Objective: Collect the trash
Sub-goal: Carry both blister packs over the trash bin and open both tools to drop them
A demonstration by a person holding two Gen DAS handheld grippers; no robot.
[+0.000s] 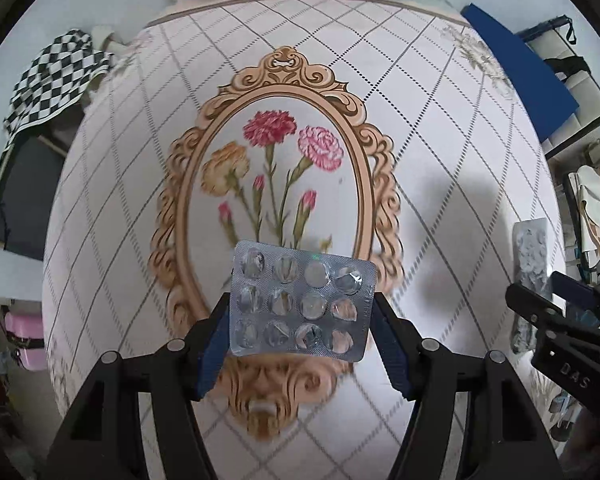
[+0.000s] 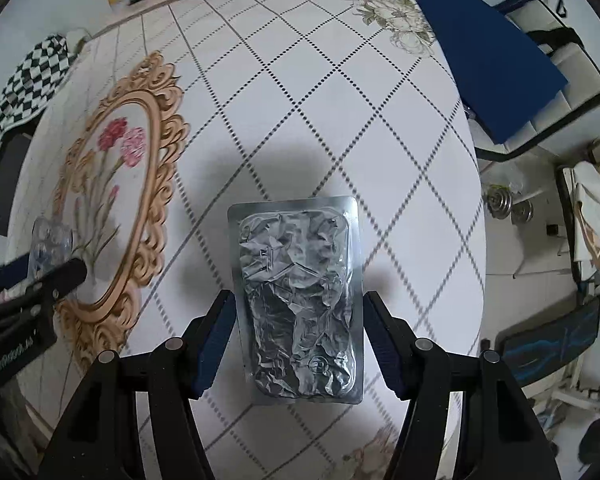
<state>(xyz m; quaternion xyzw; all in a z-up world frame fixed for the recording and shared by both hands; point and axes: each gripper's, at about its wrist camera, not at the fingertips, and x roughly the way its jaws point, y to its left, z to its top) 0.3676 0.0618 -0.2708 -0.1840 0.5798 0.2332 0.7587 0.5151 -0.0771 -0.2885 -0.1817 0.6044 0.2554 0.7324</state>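
My left gripper point(image 1: 302, 320) clamped the empty pill blister point(image 1: 302, 300) above the tablecloth point(image 1: 420, 120); my right gripper point(image 2: 298, 328), at three o'clock, pinched the crumpled foil pack point(image 2: 298, 300) by its edges.

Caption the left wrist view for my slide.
Left gripper holds an empty blister pack above the floral tablecloth.

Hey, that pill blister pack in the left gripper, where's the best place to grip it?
By its two short edges, coming from above, as the left gripper does now. The blister pack is a thin, flat sheet, so pads on opposite edges keep it from bending.
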